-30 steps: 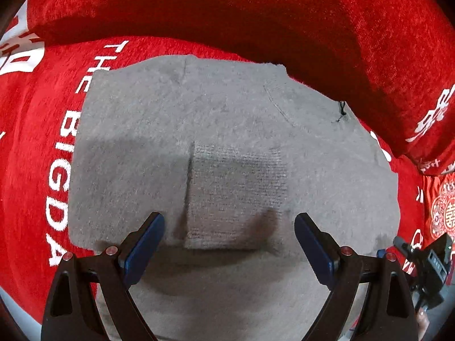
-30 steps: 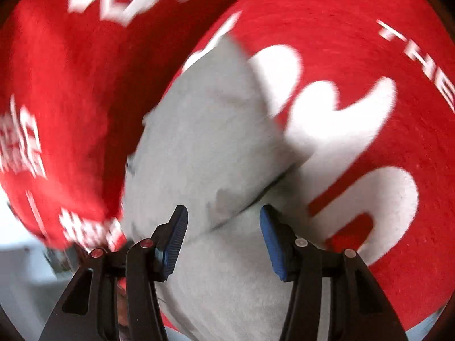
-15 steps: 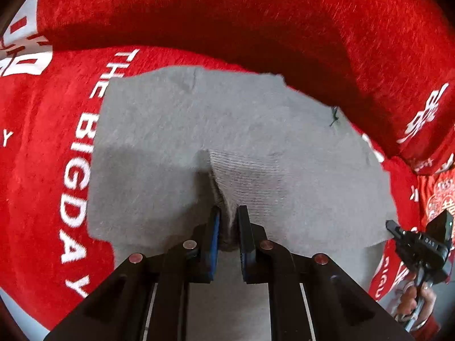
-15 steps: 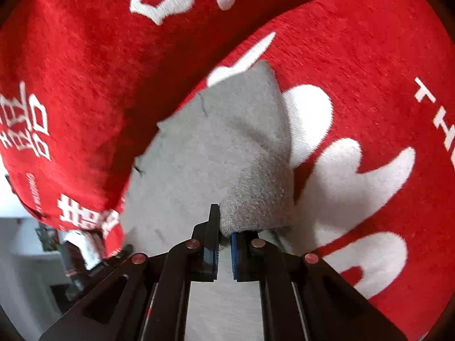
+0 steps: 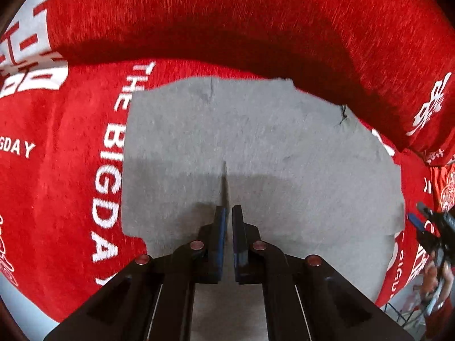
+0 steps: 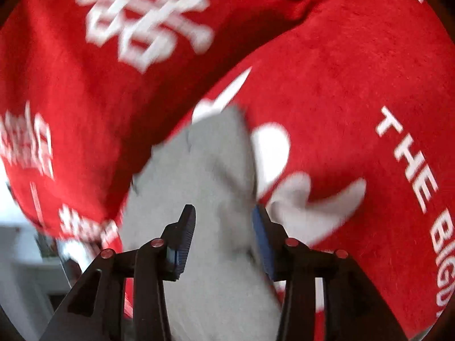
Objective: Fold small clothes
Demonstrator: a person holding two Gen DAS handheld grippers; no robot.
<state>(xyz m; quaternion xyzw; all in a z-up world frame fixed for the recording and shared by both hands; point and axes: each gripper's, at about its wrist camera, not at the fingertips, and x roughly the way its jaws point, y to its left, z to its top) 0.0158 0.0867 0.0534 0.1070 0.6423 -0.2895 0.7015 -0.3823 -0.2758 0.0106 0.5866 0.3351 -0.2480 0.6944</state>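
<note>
Our left gripper point(image 5: 229, 216) is clamped nearly shut on a thin pinched ridge of the grey garment point(image 5: 256, 142); a second ago its jaws stood wide over a ribbed patch that now has gone from view. Our right gripper point(image 6: 224, 221) was pinched shut half a second ago and its jaws have just been opening: they now stand about half apart, grey cloth between them but the pads not pressing on it, so we read that as a release. Meaning: right side of the fold looks laid down, left side is picked up and next to carry over.

Garment lies mostly flat on the red printed cover point(image 5: 71, 170), near a red cushion point(image 5: 256, 28) behind it. In the left view its long axis runs left-right; right view is blurred, so we can't tell which end is which.
</note>
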